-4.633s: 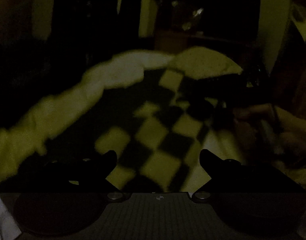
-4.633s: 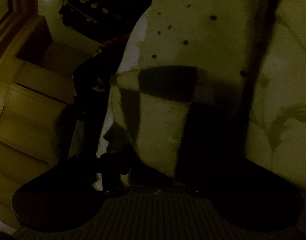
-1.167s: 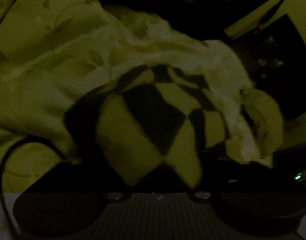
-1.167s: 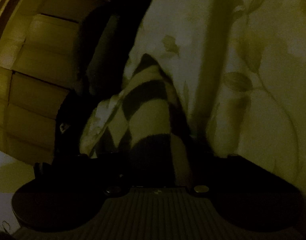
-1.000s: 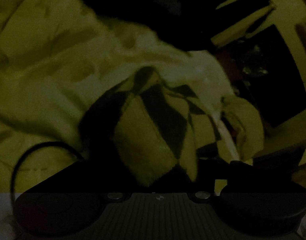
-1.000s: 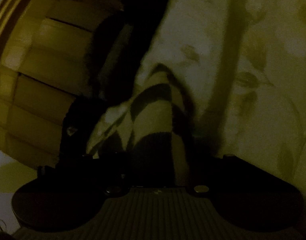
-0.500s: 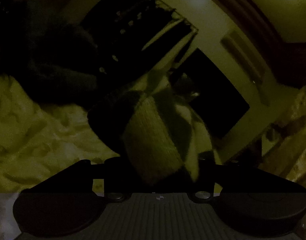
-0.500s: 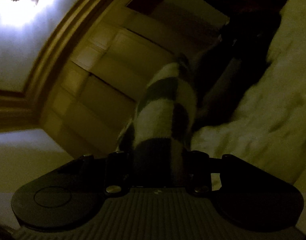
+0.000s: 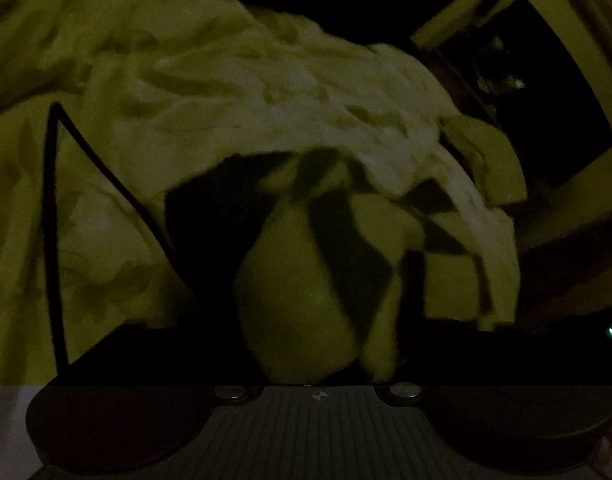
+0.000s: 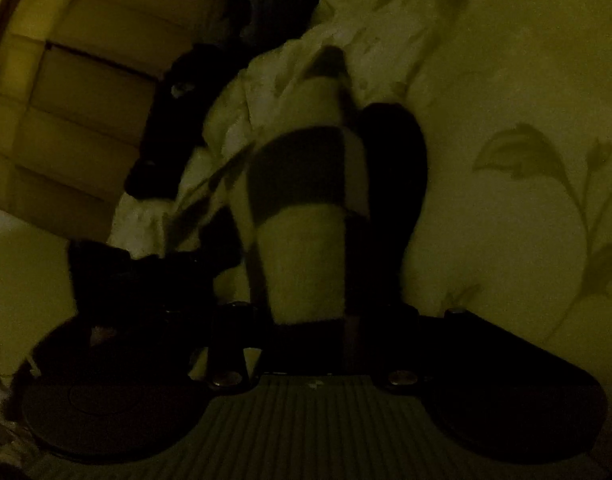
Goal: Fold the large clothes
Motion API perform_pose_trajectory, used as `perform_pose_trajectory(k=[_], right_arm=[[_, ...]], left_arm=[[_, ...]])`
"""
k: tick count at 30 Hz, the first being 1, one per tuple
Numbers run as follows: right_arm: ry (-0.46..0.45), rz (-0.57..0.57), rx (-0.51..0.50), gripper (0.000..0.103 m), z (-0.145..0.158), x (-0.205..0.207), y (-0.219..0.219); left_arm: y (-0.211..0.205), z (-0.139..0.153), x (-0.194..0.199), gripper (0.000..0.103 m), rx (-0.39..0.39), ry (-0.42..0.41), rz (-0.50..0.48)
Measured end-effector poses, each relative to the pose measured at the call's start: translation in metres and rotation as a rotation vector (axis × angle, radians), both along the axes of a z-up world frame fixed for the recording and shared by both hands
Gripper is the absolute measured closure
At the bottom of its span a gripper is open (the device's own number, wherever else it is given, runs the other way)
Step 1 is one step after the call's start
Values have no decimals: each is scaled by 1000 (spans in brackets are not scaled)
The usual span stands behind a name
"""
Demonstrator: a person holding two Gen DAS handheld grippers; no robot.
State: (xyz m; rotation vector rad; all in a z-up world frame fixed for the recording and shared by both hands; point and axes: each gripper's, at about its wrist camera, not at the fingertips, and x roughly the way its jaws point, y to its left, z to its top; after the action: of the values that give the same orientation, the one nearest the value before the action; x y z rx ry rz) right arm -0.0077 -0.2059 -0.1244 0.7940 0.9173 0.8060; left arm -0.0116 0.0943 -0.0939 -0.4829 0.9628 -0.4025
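The scene is very dark. A fleecy garment with large dark and pale checks [image 9: 306,288] bunches between the fingers of my left gripper [image 9: 317,360], which is shut on it low over the bed. In the right wrist view the same checked garment [image 10: 306,240] runs up from my right gripper [image 10: 309,320], which is shut on it. Its white fleecy lining [image 9: 286,120] spreads out beyond the left gripper. The fingertips of both grippers are hidden by cloth and shadow.
A pale bed sheet with a leaf print [image 10: 525,160] lies under the garment. A thin black cable [image 9: 50,216] loops over the sheet at the left. A panelled wooden door or wardrobe [image 10: 66,100] stands left. Dark furniture [image 9: 537,100] stands beyond the bed at the right.
Both grippers had lifted the checked garment high, with wall and ceiling in view; now they have come back down with it over the bed. Both stay shut on it.
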Motion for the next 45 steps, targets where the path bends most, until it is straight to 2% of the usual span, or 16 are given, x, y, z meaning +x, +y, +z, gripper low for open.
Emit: perform_pose_trajectory(k=[4, 8, 12, 15, 19, 21, 23, 25, 26, 29, 31, 33, 35, 37, 40, 45], right_arm=[[-34, -5, -23, 56, 2, -2, -2], [-57, -1, -51, 54, 6, -14, -10], [-225, -9, -239, 36, 28, -29, -5], [-304, -5, -330, 35, 36, -35, 1], [-408, 10, -460, 27, 43, -49, 10], [-441, 11, -471, 28, 50, -61, 8], [-522, 2, -481, 27, 64, -75, 10], [-630, 21, -438, 27, 80, -89, 13], [-687, 42, -415, 27, 87, -98, 16], [-797, 141, -404, 26, 95, -115, 33], [-775, 191, -428, 26, 82, -117, 44], [-714, 213, -472, 29, 62, -112, 51], [-687, 210, -551, 34, 44, -111, 56], [-692, 209, -558, 35, 38, -112, 57], [-686, 197, -563, 33, 37, -114, 60], [-657, 181, -546, 25, 41, -119, 60]], left_arm=[[-5, 4, 1, 0, 100, -46, -46], [19, 17, -4, 0, 98, -52, -41], [42, 20, -12, 0, 160, -76, -38], [51, 18, -14, 0, 133, -56, -33], [57, 27, -19, 0, 159, -42, -2], [55, 47, -27, 0, 204, -88, 32], [47, 75, -40, 0, 258, -193, 69], [35, 97, -51, 0, 261, -298, 36], [26, 106, -57, 0, 246, -339, -18], [1, 103, -62, 0, 213, -302, -215], [-8, 85, -64, 0, 261, -246, -254], [-10, 58, -65, 0, 331, -181, -245], [-8, 38, -69, 0, 384, -184, -227], [-11, 28, -72, 0, 415, -209, -224], [-23, 26, -74, 0, 466, -237, -222], [-32, 41, -71, 0, 547, -257, -229]])
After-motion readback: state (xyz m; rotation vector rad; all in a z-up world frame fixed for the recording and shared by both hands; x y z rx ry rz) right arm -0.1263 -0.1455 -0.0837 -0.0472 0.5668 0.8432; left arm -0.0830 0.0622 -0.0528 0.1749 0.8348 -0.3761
